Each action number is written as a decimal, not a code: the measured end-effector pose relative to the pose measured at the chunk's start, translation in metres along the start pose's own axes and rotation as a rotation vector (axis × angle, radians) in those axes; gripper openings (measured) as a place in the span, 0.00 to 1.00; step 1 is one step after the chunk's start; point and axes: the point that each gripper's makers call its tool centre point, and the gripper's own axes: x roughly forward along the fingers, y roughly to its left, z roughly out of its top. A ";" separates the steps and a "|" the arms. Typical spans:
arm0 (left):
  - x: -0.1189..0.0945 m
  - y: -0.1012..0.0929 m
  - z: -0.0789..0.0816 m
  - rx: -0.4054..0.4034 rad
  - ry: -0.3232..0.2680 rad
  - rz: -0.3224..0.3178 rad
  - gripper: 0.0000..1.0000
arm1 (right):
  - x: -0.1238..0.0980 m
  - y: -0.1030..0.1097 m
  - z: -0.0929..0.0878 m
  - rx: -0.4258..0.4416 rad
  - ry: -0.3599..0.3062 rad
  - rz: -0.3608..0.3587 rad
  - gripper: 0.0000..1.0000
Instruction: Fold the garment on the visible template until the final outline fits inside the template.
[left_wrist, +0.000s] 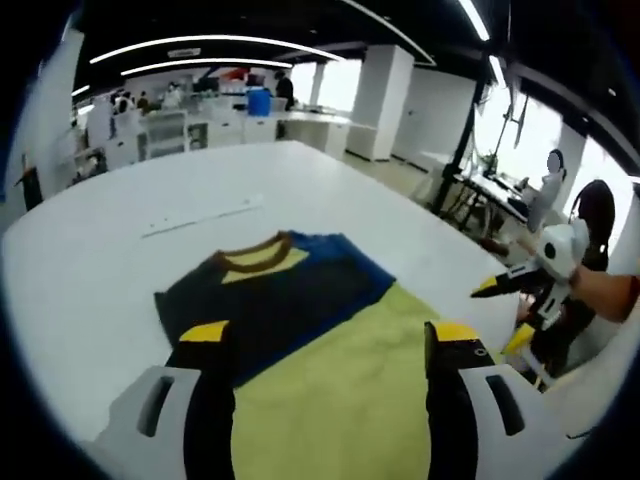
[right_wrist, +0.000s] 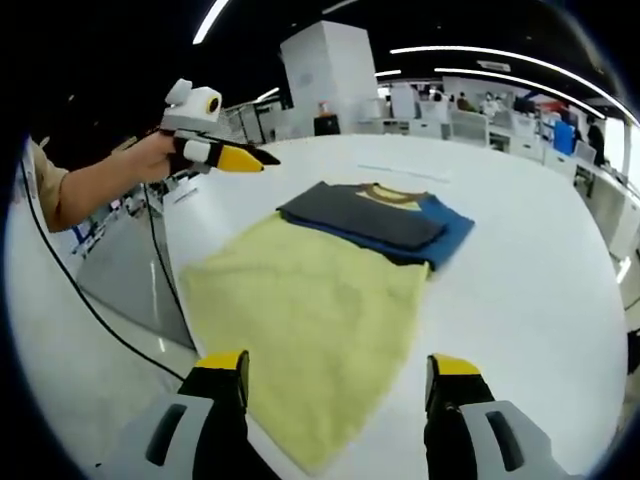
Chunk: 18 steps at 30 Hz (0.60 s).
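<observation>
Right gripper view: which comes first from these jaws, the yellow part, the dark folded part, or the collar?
1. Yellow part, right ahead of the right gripper.
2. Dark folded part, beyond it.
3. Collar, at the shirt's far end.

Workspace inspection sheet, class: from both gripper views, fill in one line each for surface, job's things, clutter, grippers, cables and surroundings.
Surface: white table, broad and bare around the cloth.
Job's things: garment, yellow body spread flat; its dark and blue upper part lies folded over near the collar. Template outline: cannot tell.
Clutter: a pale strip lies beyond the collar.
Grippers: left gripper open above the cloth, holding nothing; right gripper open over the yellow hem, holding nothing.
Cables: a black cable hangs below the person's arm.
Surroundings: open office with desks, white pillars, ceiling strip lights.
</observation>
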 end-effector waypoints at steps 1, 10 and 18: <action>-0.002 0.000 -0.001 -0.004 -0.001 0.002 0.74 | 0.000 0.000 0.000 0.000 0.000 0.000 0.71; -0.018 0.010 -0.015 -0.043 -0.001 0.029 0.74 | -0.001 -0.001 -0.001 0.004 0.002 -0.003 0.71; -0.031 0.012 -0.030 -0.066 0.006 0.039 0.74 | 0.000 -0.001 -0.002 0.009 0.004 -0.003 0.71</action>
